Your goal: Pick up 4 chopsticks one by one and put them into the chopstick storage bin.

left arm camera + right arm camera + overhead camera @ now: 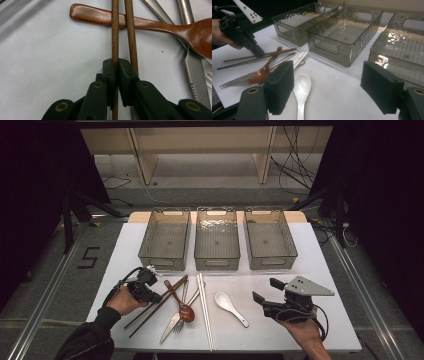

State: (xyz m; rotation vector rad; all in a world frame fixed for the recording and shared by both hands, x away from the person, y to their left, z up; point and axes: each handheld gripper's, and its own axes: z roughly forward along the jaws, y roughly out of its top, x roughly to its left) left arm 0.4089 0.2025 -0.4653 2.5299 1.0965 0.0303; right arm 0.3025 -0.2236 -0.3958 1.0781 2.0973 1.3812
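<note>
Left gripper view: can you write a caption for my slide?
Left gripper pinches one brown chopstick lying across a wooden spoon.

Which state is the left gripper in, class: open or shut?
Shut. In the left gripper view, the left gripper pinches one brown chopstick; its twin lies outside.

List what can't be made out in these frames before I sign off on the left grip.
- Brown chopsticks: in the left gripper view the left gripper pinches one; the second runs behind the right pad, so whether it is gripped is unclear.
- Wooden spoon: its bowl is cut off by the right edge there.
- Knife and fork: too small in the high view, and the spoon partly covers them.
</note>
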